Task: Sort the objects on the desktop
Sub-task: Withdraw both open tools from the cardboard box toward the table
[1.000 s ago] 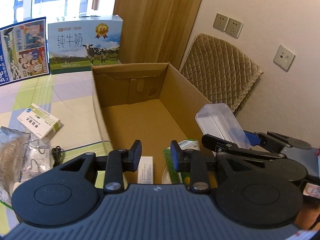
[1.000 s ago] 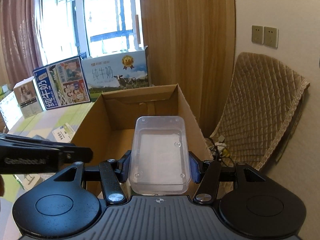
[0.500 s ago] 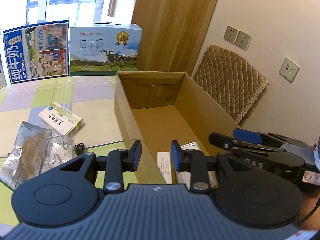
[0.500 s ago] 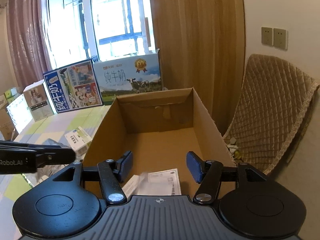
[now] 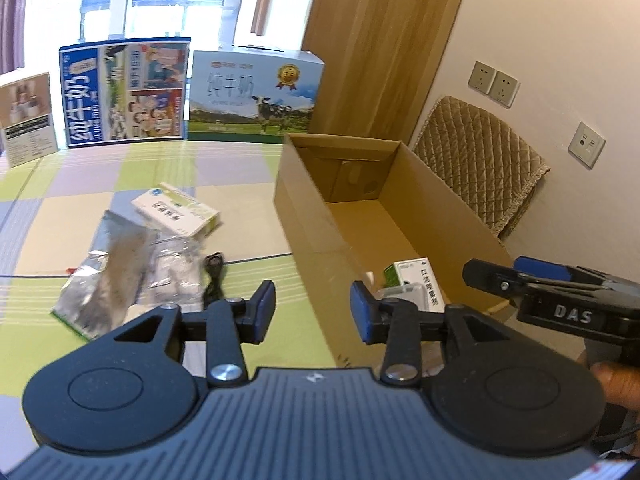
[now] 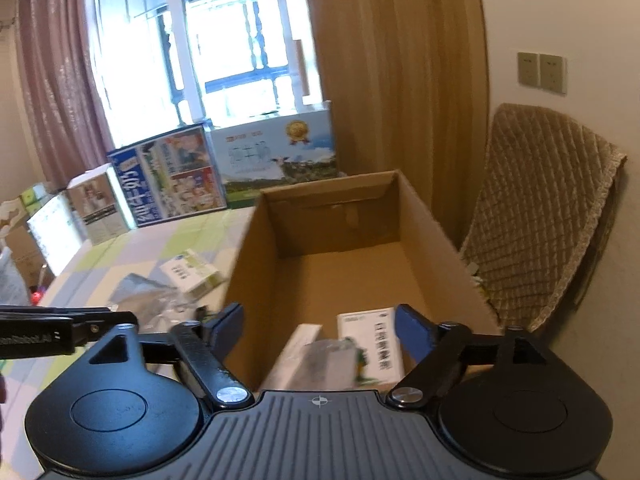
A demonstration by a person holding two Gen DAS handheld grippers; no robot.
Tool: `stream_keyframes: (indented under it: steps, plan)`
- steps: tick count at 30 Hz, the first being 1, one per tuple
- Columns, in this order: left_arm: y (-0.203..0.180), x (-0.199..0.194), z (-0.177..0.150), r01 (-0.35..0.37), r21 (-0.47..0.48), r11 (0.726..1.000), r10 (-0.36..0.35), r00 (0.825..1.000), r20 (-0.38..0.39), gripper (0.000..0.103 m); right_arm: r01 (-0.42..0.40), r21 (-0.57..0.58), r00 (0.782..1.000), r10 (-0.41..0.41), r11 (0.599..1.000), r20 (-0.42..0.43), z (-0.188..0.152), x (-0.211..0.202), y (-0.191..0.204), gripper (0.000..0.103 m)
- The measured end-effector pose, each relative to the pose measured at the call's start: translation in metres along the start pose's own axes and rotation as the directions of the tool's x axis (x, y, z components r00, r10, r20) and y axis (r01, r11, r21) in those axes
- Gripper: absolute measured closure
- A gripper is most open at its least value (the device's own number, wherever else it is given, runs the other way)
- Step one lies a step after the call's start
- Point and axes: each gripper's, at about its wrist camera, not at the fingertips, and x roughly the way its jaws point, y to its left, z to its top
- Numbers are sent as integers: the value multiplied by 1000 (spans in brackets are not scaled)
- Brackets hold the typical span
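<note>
Cardboard box (image 6: 332, 264) holds packets; both grippers' jaws spread, grasping nothing.

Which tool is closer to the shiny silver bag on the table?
Left. The left tool hangs just beside the silver bag, over the table. The right tool is over the cardboard box, farther away.

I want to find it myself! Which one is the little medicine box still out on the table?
Start at the big cardboard box. Look left onto the checked tablecloth: the medicine box lies there, white with a green edge, behind the crinkly silver pouch.
</note>
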Motion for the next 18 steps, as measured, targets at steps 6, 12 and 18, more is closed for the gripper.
stream_keyframes:
  steps: [6,12,18]
  plan:
    - [24,-37,-12,-52,-22,998,53,998,26,35,-67,-61,998,67,996,-5,-1,-18,48,2]
    - [53,-74,-25,-137,-31,990,139,989,52,13,-115,-106,993,112,988,-31,-7,-22,88,2]
    - [80,-99,-39,-192,-32,981,193,980,46,3,-150,-140,988,141,979,-70,-20,-16,120,2]
